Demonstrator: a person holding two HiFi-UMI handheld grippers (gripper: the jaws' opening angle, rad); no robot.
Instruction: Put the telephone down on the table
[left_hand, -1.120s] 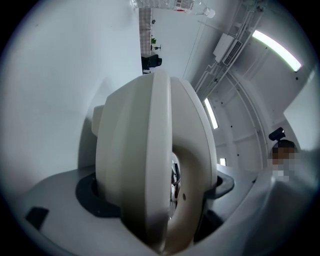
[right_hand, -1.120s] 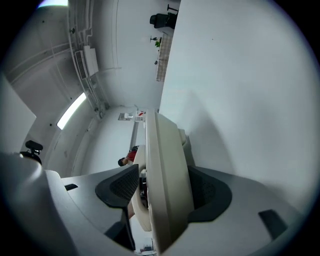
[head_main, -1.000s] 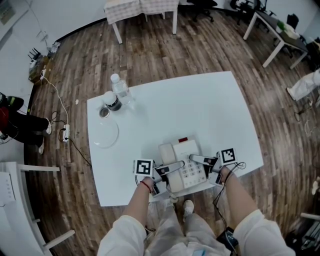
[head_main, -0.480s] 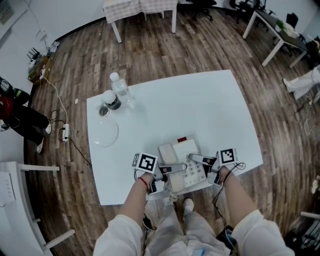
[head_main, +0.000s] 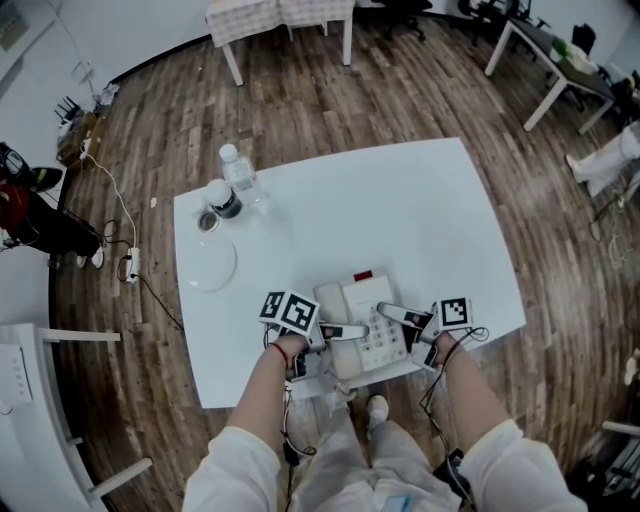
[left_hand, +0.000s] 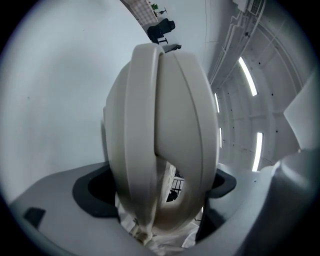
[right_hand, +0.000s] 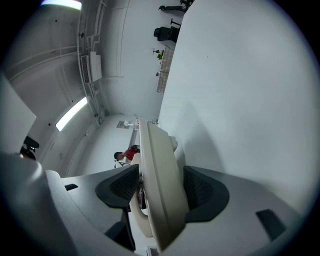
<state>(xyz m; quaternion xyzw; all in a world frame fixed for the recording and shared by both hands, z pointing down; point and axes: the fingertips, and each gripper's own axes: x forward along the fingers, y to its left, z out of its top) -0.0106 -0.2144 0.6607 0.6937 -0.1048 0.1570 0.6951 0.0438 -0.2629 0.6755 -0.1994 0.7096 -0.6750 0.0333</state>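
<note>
Left gripper (head_main: 322, 345) has its jaws spread wide around the telephone's (head_main: 365, 320) left end, while the right gripper (right_hand: 160, 187) pinches the right edge. The telephone looks set down near the table's (head_main: 420, 220) near edge, so I'd let go fully and back straight out, no nudging.

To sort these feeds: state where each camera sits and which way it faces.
Head view: on the head, steeply down at table and phone; forearms, left gripper, right gripper show.
Left gripper view: on that gripper, along its jaws, handset between them.
Right gripper view: on that gripper, along its jaws clamping the phone's edge.
All share the phone.
</note>
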